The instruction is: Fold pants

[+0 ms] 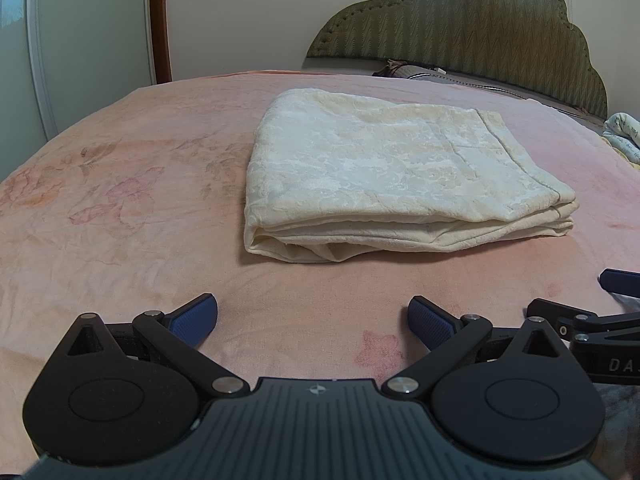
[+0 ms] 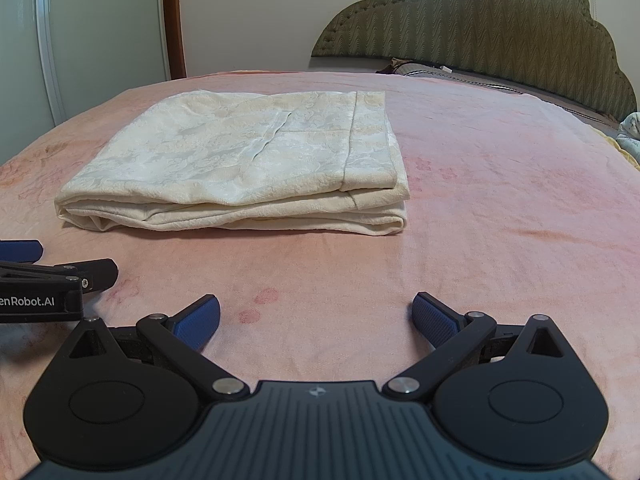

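The cream patterned pants lie folded into a flat rectangular stack on the pink bedspread. In the right wrist view the stack sits ahead and to the left. My left gripper is open and empty, a short way in front of the stack's near edge. My right gripper is open and empty too, in front of the stack's right end. Each gripper shows at the edge of the other's view: the right one and the left one.
A green padded headboard stands at the back right, with pillows below it. A white wardrobe and a brown door frame are at the left. Printed fabric lies at the right edge.
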Action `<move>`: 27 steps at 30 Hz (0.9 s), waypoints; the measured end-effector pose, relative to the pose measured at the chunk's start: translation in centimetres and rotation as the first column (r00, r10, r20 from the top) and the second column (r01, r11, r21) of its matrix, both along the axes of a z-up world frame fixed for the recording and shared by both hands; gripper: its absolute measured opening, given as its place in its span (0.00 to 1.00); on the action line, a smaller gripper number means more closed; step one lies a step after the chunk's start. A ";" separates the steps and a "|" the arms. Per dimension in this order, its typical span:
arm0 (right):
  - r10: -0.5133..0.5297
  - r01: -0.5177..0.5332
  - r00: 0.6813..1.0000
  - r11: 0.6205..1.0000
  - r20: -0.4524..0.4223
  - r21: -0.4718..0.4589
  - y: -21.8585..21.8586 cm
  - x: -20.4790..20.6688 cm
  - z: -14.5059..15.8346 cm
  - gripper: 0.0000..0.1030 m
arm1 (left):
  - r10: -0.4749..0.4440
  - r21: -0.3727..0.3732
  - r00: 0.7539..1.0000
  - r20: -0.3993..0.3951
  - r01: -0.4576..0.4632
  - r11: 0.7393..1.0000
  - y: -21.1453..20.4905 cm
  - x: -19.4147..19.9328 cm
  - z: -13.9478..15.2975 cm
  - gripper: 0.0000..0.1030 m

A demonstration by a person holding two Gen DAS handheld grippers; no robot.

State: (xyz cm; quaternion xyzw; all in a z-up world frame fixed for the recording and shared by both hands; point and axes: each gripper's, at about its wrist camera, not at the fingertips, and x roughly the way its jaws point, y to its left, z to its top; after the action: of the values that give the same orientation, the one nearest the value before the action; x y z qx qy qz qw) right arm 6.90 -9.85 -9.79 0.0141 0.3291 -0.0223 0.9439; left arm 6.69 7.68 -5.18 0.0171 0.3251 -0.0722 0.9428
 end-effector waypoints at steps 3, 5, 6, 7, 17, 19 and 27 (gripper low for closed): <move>-0.019 0.019 1.000 1.000 -0.017 -0.007 0.2 0.4 0.2 1.00 | 0.023 0.010 1.000 -0.008 -0.023 1.000 0.3 -0.3 0.5 1.00; -0.038 0.038 0.999 0.999 -0.017 0.014 0.3 0.5 0.5 1.00 | 0.029 0.013 1.000 -0.004 -0.029 0.999 0.4 -0.5 0.4 1.00; -0.028 0.028 1.000 0.999 -0.003 0.042 0.4 0.4 0.6 1.00 | 0.026 0.015 1.000 -0.009 -0.025 1.000 0.4 -0.4 0.3 1.00; -0.010 0.010 1.000 0.998 -0.002 0.057 0.5 0.5 0.4 1.00 | 0.024 0.013 1.000 -0.012 -0.023 1.000 0.5 -0.4 0.2 1.00; 0.008 -0.008 1.000 1.000 -0.002 0.003 0.2 0.2 -0.3 1.00 | 0.024 -0.003 1.000 -0.004 -0.024 1.000 0.7 -0.5 0.0 1.00; 0.008 -0.008 1.000 1.000 0.000 0.003 0.1 0.1 -0.3 1.00 | 0.024 -0.003 1.000 -0.005 -0.024 1.000 0.7 -0.5 0.0 1.00; -0.024 0.024 1.000 1.000 0.000 -0.011 0.5 -0.1 -0.1 1.00 | 0.023 -0.009 1.000 -0.006 -0.023 1.000 0.7 -0.5 0.0 1.00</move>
State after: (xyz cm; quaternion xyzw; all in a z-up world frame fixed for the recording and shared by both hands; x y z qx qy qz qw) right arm 6.82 -9.40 -9.94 0.0131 0.3291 -0.0356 0.9435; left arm 6.15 8.39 -5.14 0.0090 0.3275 -0.0628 0.9427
